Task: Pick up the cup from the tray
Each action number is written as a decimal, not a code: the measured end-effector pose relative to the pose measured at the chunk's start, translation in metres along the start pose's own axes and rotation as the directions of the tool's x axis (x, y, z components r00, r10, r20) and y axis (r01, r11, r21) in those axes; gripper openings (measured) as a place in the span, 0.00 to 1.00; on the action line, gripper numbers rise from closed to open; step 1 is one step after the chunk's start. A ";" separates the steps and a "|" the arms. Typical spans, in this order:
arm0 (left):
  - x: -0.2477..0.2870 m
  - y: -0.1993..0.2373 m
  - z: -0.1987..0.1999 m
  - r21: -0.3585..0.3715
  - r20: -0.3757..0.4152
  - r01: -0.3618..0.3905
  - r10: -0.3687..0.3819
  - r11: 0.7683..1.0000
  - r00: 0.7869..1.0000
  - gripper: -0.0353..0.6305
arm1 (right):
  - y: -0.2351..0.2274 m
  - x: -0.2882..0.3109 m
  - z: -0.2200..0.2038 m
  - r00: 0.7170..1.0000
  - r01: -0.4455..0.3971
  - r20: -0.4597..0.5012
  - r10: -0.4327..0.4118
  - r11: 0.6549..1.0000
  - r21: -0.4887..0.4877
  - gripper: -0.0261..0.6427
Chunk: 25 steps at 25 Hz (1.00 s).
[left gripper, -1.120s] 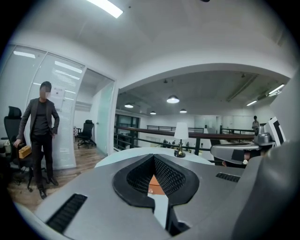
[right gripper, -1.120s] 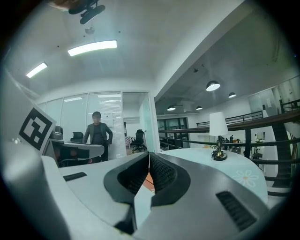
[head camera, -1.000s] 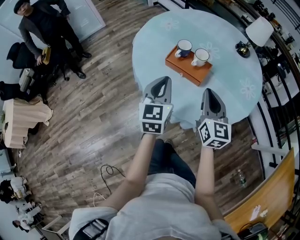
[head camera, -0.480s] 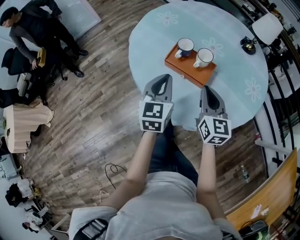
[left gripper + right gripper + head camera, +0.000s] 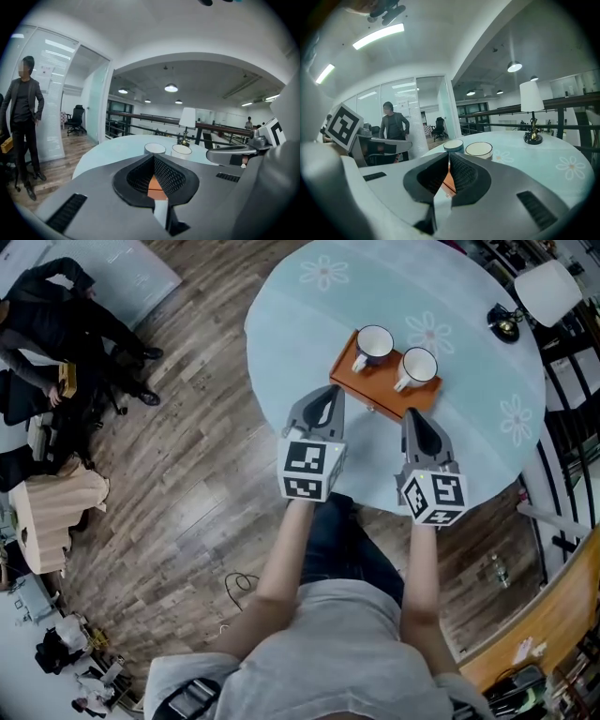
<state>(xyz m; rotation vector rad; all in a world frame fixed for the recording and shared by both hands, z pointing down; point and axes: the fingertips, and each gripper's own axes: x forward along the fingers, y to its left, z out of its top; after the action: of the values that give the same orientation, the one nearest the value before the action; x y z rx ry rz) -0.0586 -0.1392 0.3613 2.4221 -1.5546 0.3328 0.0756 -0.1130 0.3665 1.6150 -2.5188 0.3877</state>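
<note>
An orange tray point(image 5: 377, 390) lies on the round pale-blue table point(image 5: 309, 324) and carries two cups. One is a blue cup point(image 5: 373, 343) on the tray's left. The other, a white cup point(image 5: 417, 367), stands on its right. My left gripper point(image 5: 327, 396) is shut and empty, its tip just short of the tray's near left edge. Over the table's near edge, my right gripper point(image 5: 413, 420) is also shut and empty, a little short of the white cup. Both cups show beyond the shut jaws in the left gripper view point(image 5: 154, 148) and in the right gripper view point(image 5: 478, 150).
A white-shaded table lamp point(image 5: 542, 289) stands at the table's far right. A railing point(image 5: 572, 381) runs along the right side. A person in dark clothes point(image 5: 56, 324) is at the far left on the wooden floor point(image 5: 187, 456), beside chairs and a desk.
Both grippers have moved forward and down together toward the tray. Their tips now reach over the table's near edge, and the tray and cups appear closer to them.
</note>
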 end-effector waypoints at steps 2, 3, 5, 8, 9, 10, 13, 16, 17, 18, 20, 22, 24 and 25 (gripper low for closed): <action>0.010 0.005 -0.004 0.002 -0.016 0.012 -0.012 1.000 1.000 0.06 | -0.001 0.011 -0.004 1.000 0.003 -0.015 -0.003 1.000 0.006 0.05; 0.015 0.007 -0.005 0.003 -0.021 0.022 -0.022 1.000 1.000 0.06 | -0.002 0.016 -0.006 1.000 0.007 -0.020 -0.006 1.000 0.013 0.05; 0.024 0.010 -0.007 0.008 -0.029 0.041 -0.040 0.999 0.999 0.06 | -0.005 0.025 -0.009 1.000 0.012 -0.026 -0.011 0.999 0.030 0.05; 0.036 0.016 -0.009 0.010 -0.043 0.066 -0.066 0.998 0.997 0.06 | -0.010 0.035 -0.016 0.998 0.030 -0.052 -0.028 0.999 0.043 0.05; 0.039 0.017 -0.010 0.008 -0.050 0.076 -0.076 0.997 0.996 0.06 | -0.012 0.036 -0.019 0.997 0.041 -0.063 -0.038 0.998 0.047 0.05; 0.041 0.018 -0.013 0.006 -0.055 0.086 -0.085 0.996 0.995 0.06 | -0.013 0.037 -0.022 0.996 0.052 -0.072 -0.048 0.997 0.051 0.05; 0.049 0.022 -0.021 -0.004 -0.070 0.099 -0.099 0.995 0.993 0.06 | -0.018 0.040 -0.029 0.994 0.071 -0.090 -0.065 0.996 0.057 0.05; 0.056 0.024 -0.031 -0.015 -0.095 0.096 -0.097 0.995 0.991 0.06 | -0.022 0.044 -0.035 0.992 0.072 -0.105 -0.065 0.996 0.060 0.06; 0.058 0.023 -0.034 -0.017 -0.104 0.097 -0.098 0.995 0.990 0.06 | -0.023 0.045 -0.037 0.992 0.068 -0.108 -0.061 0.996 0.063 0.06; 0.060 0.022 -0.037 -0.018 -0.114 0.099 -0.100 0.995 0.988 0.06 | -0.024 0.047 -0.039 0.992 0.061 -0.110 -0.053 0.996 0.066 0.06; 0.064 0.020 -0.040 -0.017 -0.120 0.100 -0.102 0.995 0.988 0.06 | -0.024 0.051 -0.041 0.993 0.039 -0.115 -0.031 0.997 0.069 0.06; 0.067 0.019 -0.040 -0.013 -0.113 0.103 -0.104 0.995 0.988 0.06 | -0.023 0.056 -0.044 0.992 0.022 -0.124 -0.014 0.997 0.070 0.06; 0.070 0.017 -0.042 -0.008 -0.119 0.108 -0.108 0.994 0.987 0.06 | -0.024 0.059 -0.047 0.991 0.013 -0.136 -0.004 0.998 0.067 0.06; 0.070 0.017 -0.042 -0.005 -0.121 0.107 -0.107 0.994 0.987 0.06 | -0.024 0.060 -0.048 0.990 0.008 -0.142 0.002 0.998 0.067 0.06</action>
<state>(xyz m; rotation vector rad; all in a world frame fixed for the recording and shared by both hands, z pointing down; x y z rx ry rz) -0.0480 -0.1924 0.4250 2.4264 -1.3681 0.4515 0.0706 -0.1612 0.4308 1.5541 -2.4219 0.5723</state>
